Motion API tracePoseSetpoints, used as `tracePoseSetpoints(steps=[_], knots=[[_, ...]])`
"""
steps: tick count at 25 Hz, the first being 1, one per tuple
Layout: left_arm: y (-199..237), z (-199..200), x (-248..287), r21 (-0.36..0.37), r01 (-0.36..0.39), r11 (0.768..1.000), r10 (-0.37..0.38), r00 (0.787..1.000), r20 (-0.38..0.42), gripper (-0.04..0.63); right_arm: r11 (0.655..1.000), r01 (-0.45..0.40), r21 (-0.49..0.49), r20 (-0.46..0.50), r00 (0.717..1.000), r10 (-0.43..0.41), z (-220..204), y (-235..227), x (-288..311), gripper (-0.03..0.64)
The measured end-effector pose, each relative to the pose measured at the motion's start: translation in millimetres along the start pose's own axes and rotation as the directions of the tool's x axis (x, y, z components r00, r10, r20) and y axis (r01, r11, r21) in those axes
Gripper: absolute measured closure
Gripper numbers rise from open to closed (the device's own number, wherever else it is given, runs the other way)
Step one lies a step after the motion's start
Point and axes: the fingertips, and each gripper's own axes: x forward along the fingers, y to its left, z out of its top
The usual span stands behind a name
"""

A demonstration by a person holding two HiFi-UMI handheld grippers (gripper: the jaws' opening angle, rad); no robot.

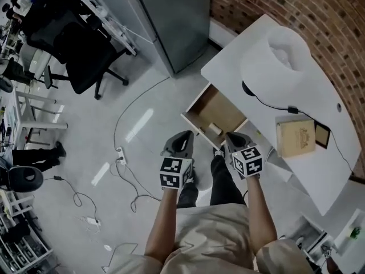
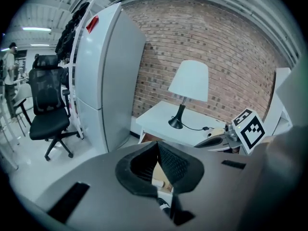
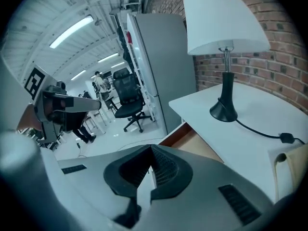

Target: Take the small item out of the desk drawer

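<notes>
The drawer (image 1: 217,108) stands open from the desk's (image 1: 319,96) left edge, the item (image 1: 215,129) in its near corner. On the desk, the lamp (image 1: 279,56) stands behind the drawer, the box (image 1: 295,137) to its right. The left gripper (image 1: 183,135) and right gripper (image 1: 231,136) hang side by side just before the drawer, the cabinet (image 1: 171,16) behind it

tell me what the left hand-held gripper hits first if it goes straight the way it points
Most likely the open drawer, about where the small item lies; depth is unclear, so that's a guess.
</notes>
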Motion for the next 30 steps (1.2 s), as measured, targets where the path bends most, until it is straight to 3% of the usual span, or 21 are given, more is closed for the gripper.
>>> tracePoseSetpoints(steps=[8,13,19,24,30], knots=[[12.9,-32.5,38.7,-0.051,-0.066,0.996,0.063,0.996,-0.06,0.578,0.996,-0.088,-0.029,-0.105,0.991,0.084,-26.2,-37.1,64.6,0.597],[8.0,-41.8,65.8,-0.064,-0.065,0.996,0.062,0.996,-0.058,0.578,0.989,-0.136,-0.066,-0.181,0.976,0.122,-42.8,-51.1,99.7,0.597],[20.0,-62.7,88.1,-0.148,-0.108,0.983,0.099,0.993,-0.069,0.578,0.973,-0.194,-0.126,-0.269,0.951,0.155,-53.5,-58.0,136.9,0.597],[31.5,-74.4,99.7,-0.208,-0.155,0.966,0.151,0.988,-0.037,0.578,0.95,-0.246,-0.194,-0.324,0.93,0.175,-63.9,-60.5,166.9,0.597],[47.7,-102.9,103.2,-0.253,-0.215,0.943,0.212,0.976,-0.038,0.578,0.9,-0.345,-0.265,-0.419,0.882,0.215,-89.2,-57.2,196.4,0.597]])
